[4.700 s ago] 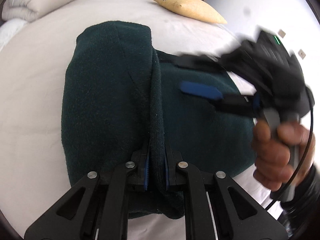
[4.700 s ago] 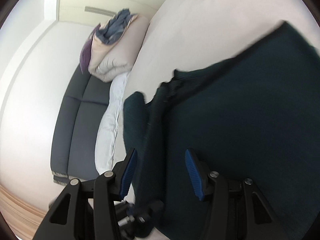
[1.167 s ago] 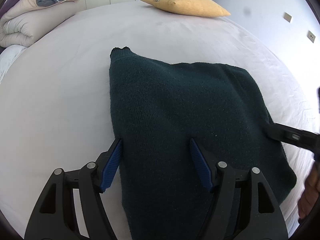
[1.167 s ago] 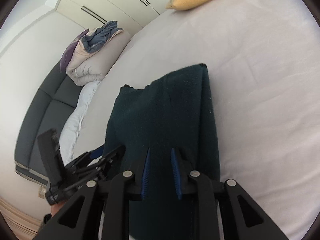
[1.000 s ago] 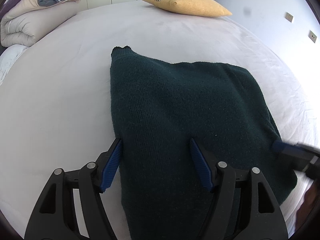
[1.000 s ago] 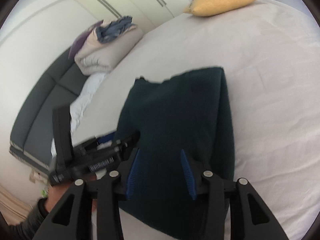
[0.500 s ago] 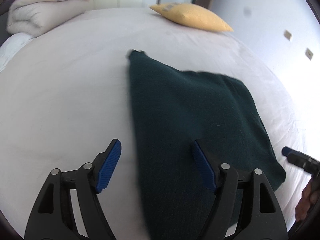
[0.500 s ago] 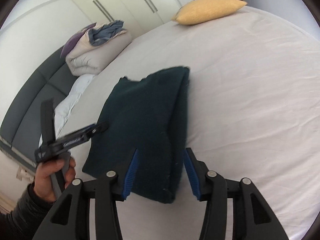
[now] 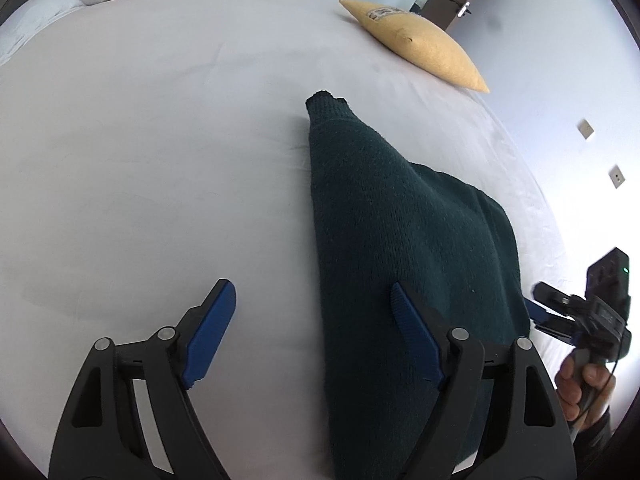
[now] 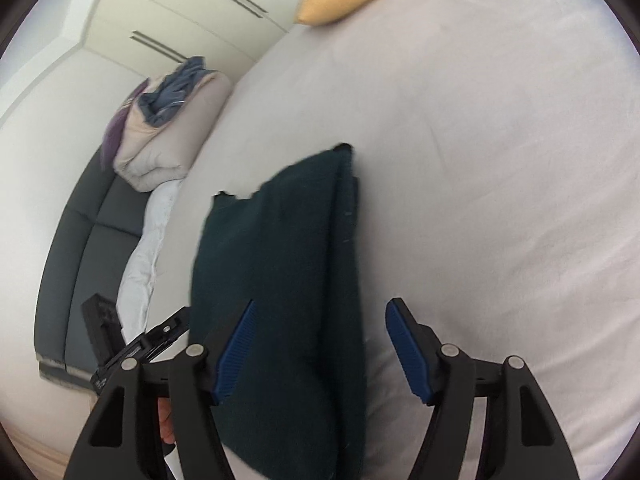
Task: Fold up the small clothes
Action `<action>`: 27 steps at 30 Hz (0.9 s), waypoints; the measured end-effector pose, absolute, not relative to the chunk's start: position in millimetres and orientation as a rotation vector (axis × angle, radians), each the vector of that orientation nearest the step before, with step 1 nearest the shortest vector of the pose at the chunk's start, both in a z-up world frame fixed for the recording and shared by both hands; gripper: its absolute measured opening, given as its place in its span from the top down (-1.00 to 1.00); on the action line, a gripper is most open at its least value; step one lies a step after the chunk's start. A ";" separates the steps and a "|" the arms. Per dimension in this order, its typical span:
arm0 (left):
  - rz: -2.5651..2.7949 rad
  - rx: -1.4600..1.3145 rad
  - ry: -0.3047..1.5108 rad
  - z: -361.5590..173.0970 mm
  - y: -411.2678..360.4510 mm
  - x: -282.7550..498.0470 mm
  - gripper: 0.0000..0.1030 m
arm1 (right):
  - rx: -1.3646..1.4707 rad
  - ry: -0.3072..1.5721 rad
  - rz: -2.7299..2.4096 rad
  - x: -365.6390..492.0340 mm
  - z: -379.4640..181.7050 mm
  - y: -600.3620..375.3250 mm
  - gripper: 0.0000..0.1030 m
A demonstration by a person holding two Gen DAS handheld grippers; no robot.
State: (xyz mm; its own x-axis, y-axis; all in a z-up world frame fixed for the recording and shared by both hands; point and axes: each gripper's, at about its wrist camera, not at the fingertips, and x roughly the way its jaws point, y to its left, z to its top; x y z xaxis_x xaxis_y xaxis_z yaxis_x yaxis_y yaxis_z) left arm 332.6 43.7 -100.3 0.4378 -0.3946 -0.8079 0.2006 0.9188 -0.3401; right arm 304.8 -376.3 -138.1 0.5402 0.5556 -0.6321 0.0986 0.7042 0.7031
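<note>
On the bed (image 9: 140, 140), spread with a pale sheet, lies a dark green knitted sweater (image 9: 400, 240), folded into a long, thick bundle that narrows to a ribbed end pointing toward the yellow pillow (image 9: 416, 46) at the far edge. Over the near part of the bundle hangs the left gripper (image 9: 312, 340), its blue-padded fingers (image 9: 210, 336) spread wide and holding nothing; one pad is above the bare sheet, the other above the knit (whether it touches the fabric cannot be told). Beside the sweater's right edge, the right gripper (image 9: 538, 312) shows in the left wrist view, held in a hand (image 9: 580, 392) at the frame's rim. From its own camera, the right gripper (image 10: 318, 354) also stands spread and empty, straddling the folded edge of the sweater (image 10: 280, 280), one pad over the knit and one over the sheet. Beyond the bed are a rolled duvet (image 10: 168, 148), a dark sofa (image 10: 80, 264) and pale wardrobe doors (image 10: 192, 12).
</note>
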 end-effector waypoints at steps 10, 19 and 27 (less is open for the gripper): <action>-0.410 -0.172 1.098 -92.6 24.7 330.6 -0.56 | 0.726 1.021 0.382 326.3 -145.8 -348.4 -0.23; -0.468 -0.273 1.171 -114.1 21.7 340.2 -0.60 | 0.746 1.016 0.398 326.2 -149.8 -346.8 -0.08; -0.540 -0.220 1.215 -116.4 -8.3 351.3 -0.05 | 0.676 1.036 0.375 336.4 -150.1 -334.4 0.36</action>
State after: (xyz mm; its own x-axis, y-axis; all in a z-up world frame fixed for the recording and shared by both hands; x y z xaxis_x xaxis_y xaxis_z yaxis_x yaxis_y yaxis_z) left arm 351.3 -8.3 -116.4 0.2425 -0.5052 -0.8283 0.2764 0.8543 -0.4401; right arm 336.4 -334.4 -150.1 0.4730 0.5829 -0.6607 0.0256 0.7404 0.6716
